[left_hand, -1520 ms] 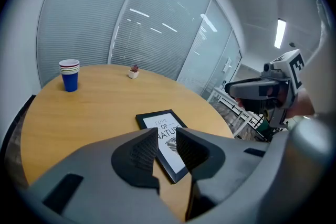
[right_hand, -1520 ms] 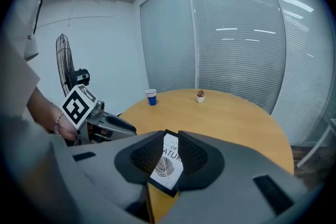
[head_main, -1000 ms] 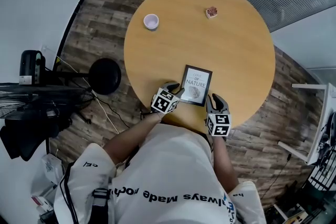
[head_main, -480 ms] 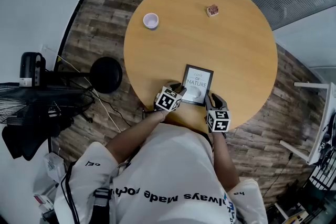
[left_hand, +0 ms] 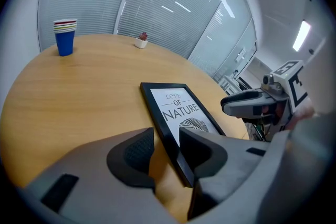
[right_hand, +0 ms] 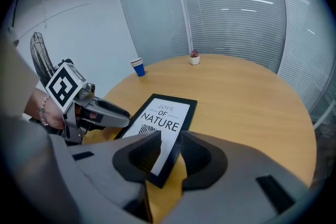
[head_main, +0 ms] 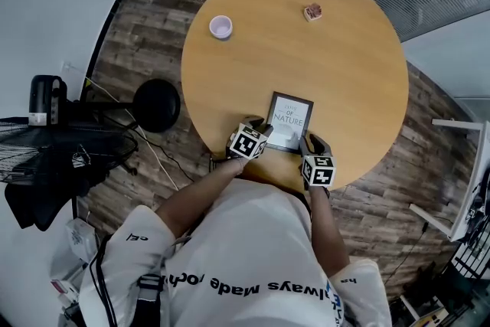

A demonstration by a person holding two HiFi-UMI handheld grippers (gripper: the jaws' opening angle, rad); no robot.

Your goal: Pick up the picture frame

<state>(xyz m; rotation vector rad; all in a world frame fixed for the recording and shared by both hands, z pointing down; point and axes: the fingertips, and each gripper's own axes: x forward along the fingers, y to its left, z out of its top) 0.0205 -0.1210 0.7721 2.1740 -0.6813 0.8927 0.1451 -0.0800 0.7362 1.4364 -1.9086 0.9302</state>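
The picture frame (head_main: 289, 121), black-edged with a white "Love of Nature" print, lies on the round wooden table (head_main: 344, 73) near its front edge. My left gripper (head_main: 258, 126) is at the frame's near left corner. In the left gripper view its jaws (left_hand: 167, 139) are opening and straddle the frame's left edge (left_hand: 169, 128); bare wood shows beside the left pad. My right gripper (head_main: 312, 142) is at the near right corner. Its jaws (right_hand: 170, 152) straddle the frame's right edge (right_hand: 173, 134), one over the print and one outside, with wood showing in the gap.
A stack of paper cups (head_main: 220, 27) stands at the table's far left and a small potted plant (head_main: 311, 11) at the far side. On the floor to the left are a fan (head_main: 46, 157) and a round black base (head_main: 156, 105). The table edge is just under my hands.
Both grippers have come down and forward onto the frame's near corners. The frame has stayed where it was on the table.
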